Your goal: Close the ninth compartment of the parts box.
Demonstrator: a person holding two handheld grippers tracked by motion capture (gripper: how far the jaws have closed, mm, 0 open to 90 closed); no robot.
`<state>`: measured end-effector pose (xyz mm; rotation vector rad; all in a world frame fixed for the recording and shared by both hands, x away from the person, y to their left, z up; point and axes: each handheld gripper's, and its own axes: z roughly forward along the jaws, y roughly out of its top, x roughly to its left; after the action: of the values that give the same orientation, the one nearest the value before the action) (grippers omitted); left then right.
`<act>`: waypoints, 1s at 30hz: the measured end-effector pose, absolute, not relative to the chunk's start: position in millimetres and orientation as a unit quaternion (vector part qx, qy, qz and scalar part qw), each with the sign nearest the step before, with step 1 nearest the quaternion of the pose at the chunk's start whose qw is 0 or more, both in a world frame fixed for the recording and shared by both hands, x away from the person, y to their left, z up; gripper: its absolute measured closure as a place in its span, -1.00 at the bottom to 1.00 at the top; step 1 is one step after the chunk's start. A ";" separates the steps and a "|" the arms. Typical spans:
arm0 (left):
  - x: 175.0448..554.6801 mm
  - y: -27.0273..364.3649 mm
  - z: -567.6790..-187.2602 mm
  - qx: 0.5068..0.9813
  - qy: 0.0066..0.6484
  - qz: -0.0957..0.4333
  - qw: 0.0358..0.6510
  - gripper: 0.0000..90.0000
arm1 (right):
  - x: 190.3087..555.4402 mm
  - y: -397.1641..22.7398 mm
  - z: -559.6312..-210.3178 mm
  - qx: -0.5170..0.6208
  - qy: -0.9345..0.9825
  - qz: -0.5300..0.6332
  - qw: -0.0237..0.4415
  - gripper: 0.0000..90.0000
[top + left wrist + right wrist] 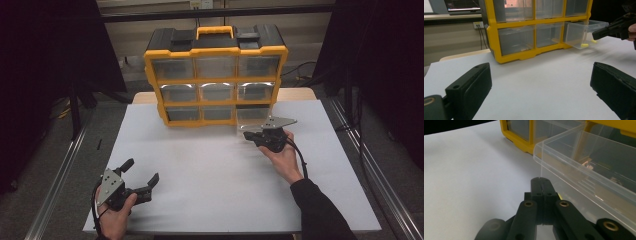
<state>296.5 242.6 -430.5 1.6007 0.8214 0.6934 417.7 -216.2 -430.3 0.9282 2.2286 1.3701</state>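
A yellow-and-black organizer (216, 51) with several clear drawers stands upright at the back of the white table top (200, 170). Its bottom right drawer (252, 117) is pulled out toward me. My right gripper (248, 135) is shut, its tip right at that drawer's front wall (584, 167); I cannot tell whether it pinches the clear edge. In the left gripper view, two small yellow pieces (584, 45) show at the open drawer (580, 31). My left gripper (141, 171) rests open near the table's front left with nothing between its jaws.
Black stands and cables sit on the floor at both sides of the table. Metal rails run along the floor left and right. A bare stretch of table lies between the two grippers and in front of the organizer (491, 32).
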 end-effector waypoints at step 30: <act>296.2 242.9 -430.2 0.683 0.349 0.295 0.570 -0.92 | 431.2 -216.7 -430.3 0.340 0.784 0.482 0.195 1.00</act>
<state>296.2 242.9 -430.2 1.6029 0.8196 0.6937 431.2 -216.7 -430.3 0.9540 2.1970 1.3508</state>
